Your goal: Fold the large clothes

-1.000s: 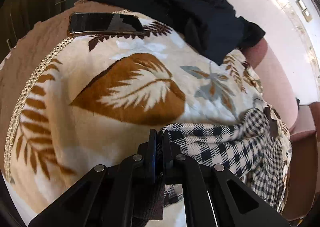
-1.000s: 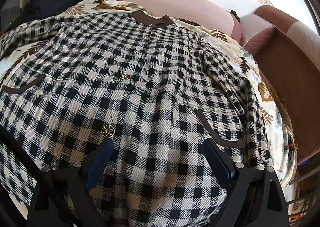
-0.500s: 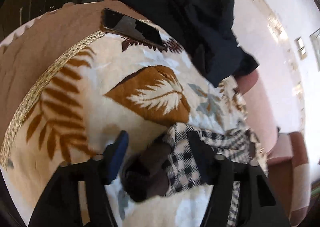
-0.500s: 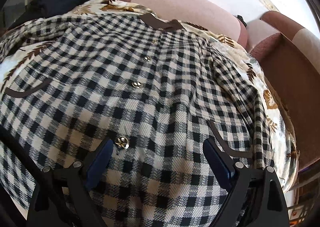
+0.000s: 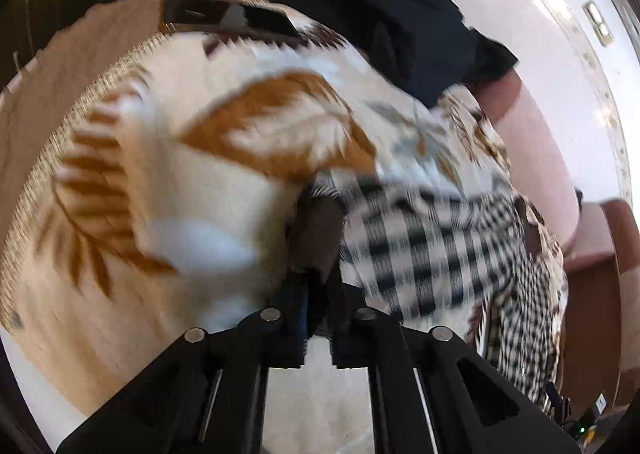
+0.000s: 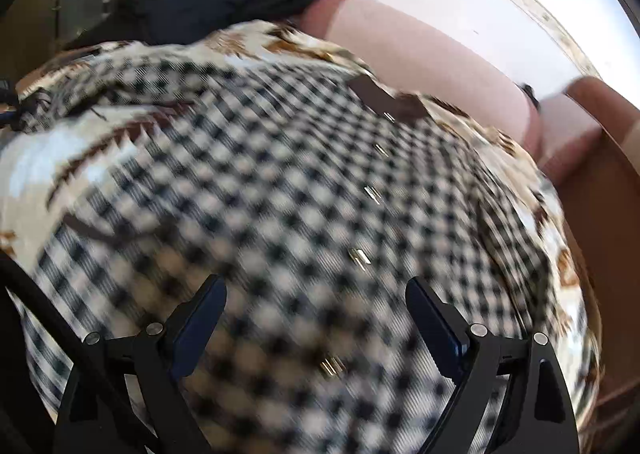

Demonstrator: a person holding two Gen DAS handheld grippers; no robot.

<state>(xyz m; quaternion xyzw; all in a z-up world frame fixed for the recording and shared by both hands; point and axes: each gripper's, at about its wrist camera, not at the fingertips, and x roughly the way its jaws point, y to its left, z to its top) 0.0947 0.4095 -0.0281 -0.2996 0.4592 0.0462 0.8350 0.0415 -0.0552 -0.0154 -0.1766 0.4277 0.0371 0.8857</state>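
The checked shirt (image 6: 304, 213) lies spread front-up on a leaf-print blanket (image 5: 180, 181), its button row running up to a brown collar (image 6: 384, 101); motion blur smears the checks and buttons in both views, and the shirt's lower part runs out of frame under the right tongs (image 6: 316, 310). Those tongs stand wide open above the cloth, with nothing pinched between them. The left tongs (image 5: 318, 294) are closed on the brown cuff (image 5: 320, 230) of a sleeve at the shirt's edge, though blur makes it hard to see how much cloth sits between the pads. Beyond it a phone (image 5: 228, 17) lies at the blanket's far edge, partly smeared. A dark garment (image 5: 392, 5) is heaped behind, its shape unclear. A pink sofa back (image 6: 420, 53) rises past the blanket
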